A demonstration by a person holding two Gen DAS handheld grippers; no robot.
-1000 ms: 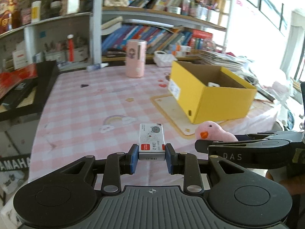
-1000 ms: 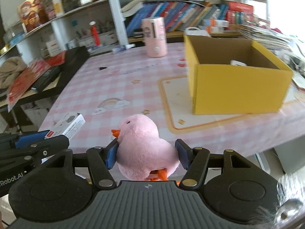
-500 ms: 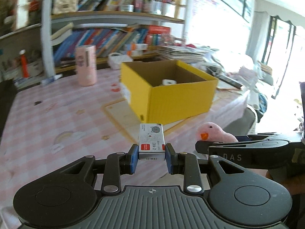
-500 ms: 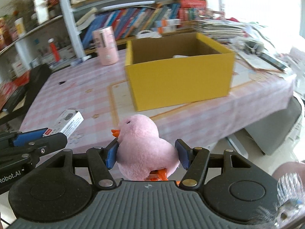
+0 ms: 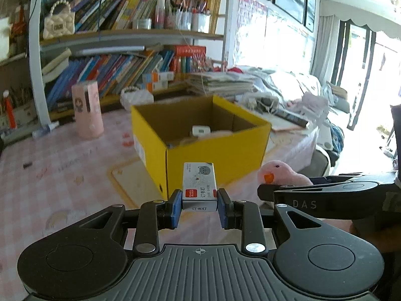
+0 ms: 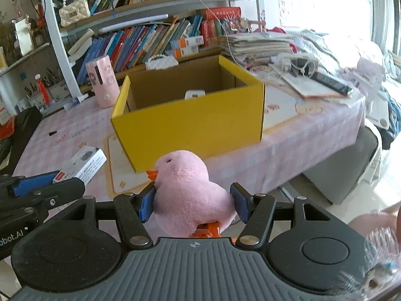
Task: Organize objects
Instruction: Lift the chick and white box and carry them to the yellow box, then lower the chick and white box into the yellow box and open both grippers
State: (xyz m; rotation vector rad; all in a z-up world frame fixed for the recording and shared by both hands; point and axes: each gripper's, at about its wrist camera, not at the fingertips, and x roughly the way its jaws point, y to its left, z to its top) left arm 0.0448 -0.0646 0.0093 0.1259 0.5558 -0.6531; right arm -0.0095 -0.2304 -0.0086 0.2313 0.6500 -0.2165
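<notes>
Staple box (image 5: 199, 185) clenched in the left gripper (image 5: 199, 207), pink plush chick (image 6: 191, 195) squeezed by the right gripper (image 6: 192, 205), yellow box (image 6: 190, 120) ahead on the bench (image 6: 62, 135).

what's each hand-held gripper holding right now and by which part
Left hand-held gripper: small staple box, pinched across its near end. Right hand-held gripper: pink plush chick, squeezed across its body.

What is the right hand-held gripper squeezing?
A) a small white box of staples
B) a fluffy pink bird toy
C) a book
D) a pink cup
B: the right hand-held gripper has its blue pads pressed on both sides of the fluffy pink bird toy with its orange beak.
</notes>
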